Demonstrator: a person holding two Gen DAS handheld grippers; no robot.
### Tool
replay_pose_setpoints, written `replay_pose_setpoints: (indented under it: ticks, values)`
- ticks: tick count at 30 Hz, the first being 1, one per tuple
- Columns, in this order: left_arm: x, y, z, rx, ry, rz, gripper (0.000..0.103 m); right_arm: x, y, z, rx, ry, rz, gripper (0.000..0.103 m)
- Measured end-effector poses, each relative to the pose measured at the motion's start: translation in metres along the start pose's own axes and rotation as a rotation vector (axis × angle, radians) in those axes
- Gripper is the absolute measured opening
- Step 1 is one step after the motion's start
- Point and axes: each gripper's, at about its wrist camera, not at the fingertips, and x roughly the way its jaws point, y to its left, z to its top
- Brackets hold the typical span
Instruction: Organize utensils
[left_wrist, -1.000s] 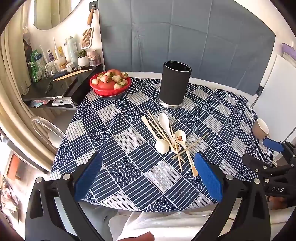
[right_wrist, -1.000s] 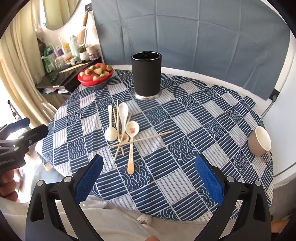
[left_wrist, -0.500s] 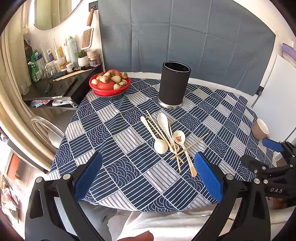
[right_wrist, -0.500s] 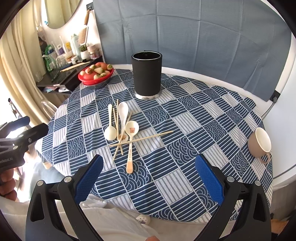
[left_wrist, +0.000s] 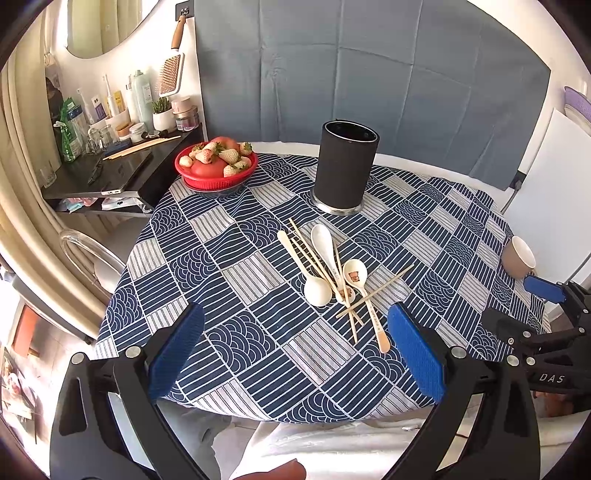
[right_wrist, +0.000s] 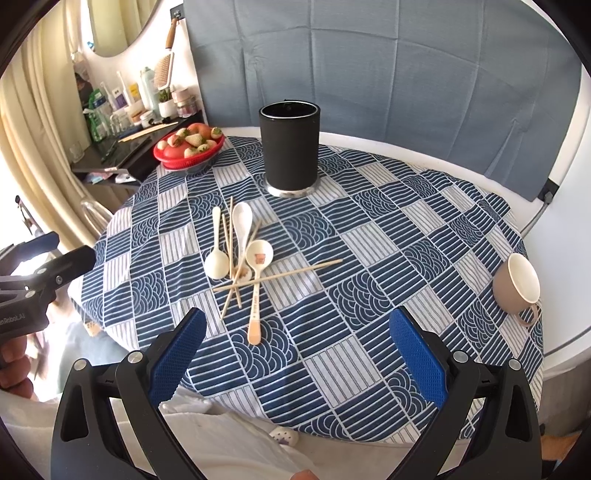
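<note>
Currently, change: none; utensils still lie mid-bench, holder empty.
Jaws: left gripper and right gripper both apart, empty.
Meaning: sorting unstarted.

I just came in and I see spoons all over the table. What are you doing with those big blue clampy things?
A person holds a gripper in each hand, the left gripper and the right gripper. Both are open and hold nothing, at the near edge of the table. The spoons and chopsticks lie in a crossed pile on the checked cloth. The black holder stands upright behind them. Nothing has been picked up yet.
</note>
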Motion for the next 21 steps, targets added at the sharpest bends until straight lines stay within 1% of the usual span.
replay_pose_setpoints:
  ticks: [21]
  values:
    - [0.0052,0.0016,0.0010,-0.014,0.011,0.009,0.097,0.0070,0.0015,0.0025,-0.012,0.008,0.007,0.095]
